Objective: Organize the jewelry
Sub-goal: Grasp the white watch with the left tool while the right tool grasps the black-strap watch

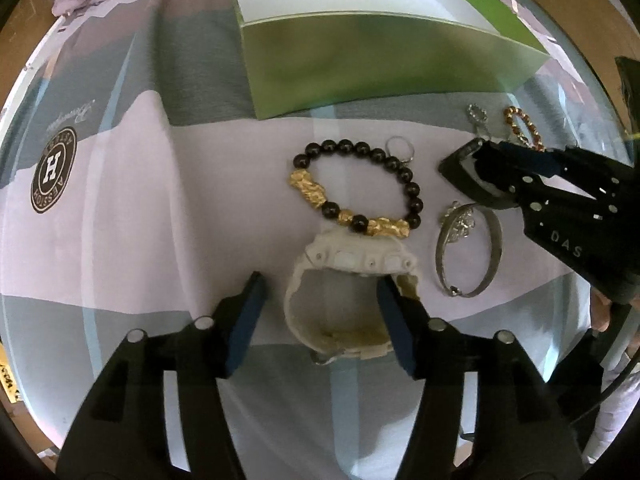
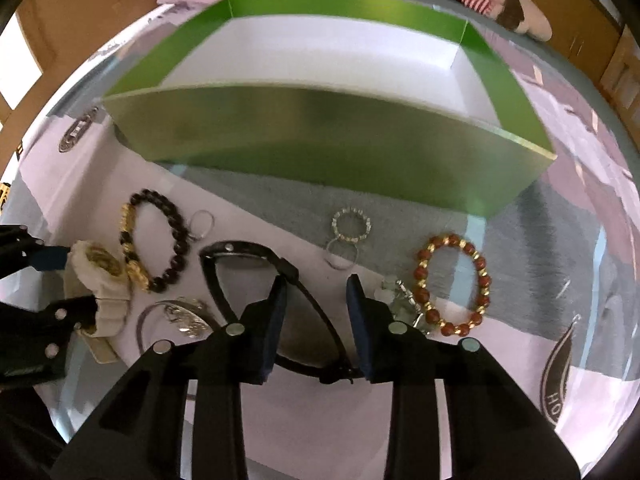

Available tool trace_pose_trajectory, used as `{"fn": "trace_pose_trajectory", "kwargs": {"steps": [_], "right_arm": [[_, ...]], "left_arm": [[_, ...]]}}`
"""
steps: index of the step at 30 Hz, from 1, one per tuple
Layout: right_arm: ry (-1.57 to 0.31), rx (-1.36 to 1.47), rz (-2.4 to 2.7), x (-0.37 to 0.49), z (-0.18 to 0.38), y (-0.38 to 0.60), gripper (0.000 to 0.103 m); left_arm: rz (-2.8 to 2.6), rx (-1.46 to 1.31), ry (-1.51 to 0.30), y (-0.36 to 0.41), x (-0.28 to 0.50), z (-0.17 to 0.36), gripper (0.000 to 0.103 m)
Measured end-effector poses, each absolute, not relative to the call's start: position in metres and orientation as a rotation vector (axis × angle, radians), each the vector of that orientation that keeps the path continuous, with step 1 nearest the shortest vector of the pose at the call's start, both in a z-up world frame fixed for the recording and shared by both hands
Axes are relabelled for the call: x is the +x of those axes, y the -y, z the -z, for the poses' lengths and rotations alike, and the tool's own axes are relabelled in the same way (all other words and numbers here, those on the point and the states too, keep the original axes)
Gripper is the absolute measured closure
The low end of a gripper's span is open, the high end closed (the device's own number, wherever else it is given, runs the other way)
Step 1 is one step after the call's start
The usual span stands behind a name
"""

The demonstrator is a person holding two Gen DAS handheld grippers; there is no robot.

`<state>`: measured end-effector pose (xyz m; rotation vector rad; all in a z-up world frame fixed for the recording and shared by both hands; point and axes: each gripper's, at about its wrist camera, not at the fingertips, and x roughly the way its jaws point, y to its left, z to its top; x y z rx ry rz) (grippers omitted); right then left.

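- Watch (image 1: 352, 260), white and chunky, sits right under the left gripper (image 1: 320, 284). Its strap loop lies between the part-open fingers and one pad touches the strap, but I can't tell if it's actually clamped.
- Right gripper (image 2: 316, 284) straddles the black sunglasses (image 2: 236, 276), jaws partly closed. Whether it's a real grip is hard to say too.
- Green box (image 2: 320, 140) lies open straight ahead of both grippers, past the black-and-gold bead bracelet (image 1: 400, 172), so I'd guess that's the drop spot.
- Everything's lying on a pink-and-grey bedsheet (image 1: 160, 220), which looks soft, with cardboard boxes around the edges.
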<state>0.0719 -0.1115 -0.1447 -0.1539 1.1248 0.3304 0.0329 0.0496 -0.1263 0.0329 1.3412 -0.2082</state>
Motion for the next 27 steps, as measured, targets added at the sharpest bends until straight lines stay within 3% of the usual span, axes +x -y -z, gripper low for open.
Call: {"fn": "trace_pose_trajectory", "kwargs": {"steps": [2,3,7,12,13,15,19,20,21,25,26,27], "right_arm": [[-1.124,-0.159,-0.334,0.073,0.143,0.109,0.072],[-1.123,-0.160,-0.340,0.073,0.142,0.110,0.086],[-1.109,-0.156,-0.345,0.071,0.139,0.109,0.097],[-1.069,-0.126,-0.314,0.070,0.130,0.123,0.095],[-1.065,-0.123,-0.311,0.068,0.129,0.123,0.092],[-1.061,-0.106,-0.313,0.069,0.127,0.125,0.070],[-1.079,-0.120,-0.319,0.069,0.132,0.123,0.068],[-1.083,-0.124,-0.321,0.071,0.134,0.121,0.068],[-1.088,-0.129,-0.320,0.073,0.136,0.119,0.068],[-1.097,-0.142,-0.308,0.075,0.141,0.116,0.070],[-1.098,-0.147,-0.305,0.075,0.141,0.116,0.085],[-1.103,-0.149,-0.304,0.076,0.141,0.116,0.092]], "left_arm": [[0.180,0.021,-1.335,-0.060,0.034,0.127,0.085],[0.179,-0.002,-1.333,-0.066,0.036,0.125,0.090],[0.171,-0.046,-1.316,-0.081,0.040,0.118,0.092],[0.161,-0.035,-1.299,-0.081,0.037,0.119,0.064],[0.161,-0.028,-1.301,-0.079,0.039,0.121,0.064],[0.164,-0.007,-1.308,-0.075,0.037,0.126,0.061],[0.165,0.024,-1.298,-0.058,0.040,0.136,0.061],[0.162,0.027,-1.294,-0.056,0.041,0.136,0.065],[0.162,0.027,-1.287,-0.050,0.044,0.137,0.082],[0.149,-0.002,-1.278,-0.052,0.045,0.134,0.098],[0.154,-0.018,-1.279,-0.057,0.044,0.131,0.098],[0.156,-0.027,-1.277,-0.062,0.043,0.129,0.098]]}}
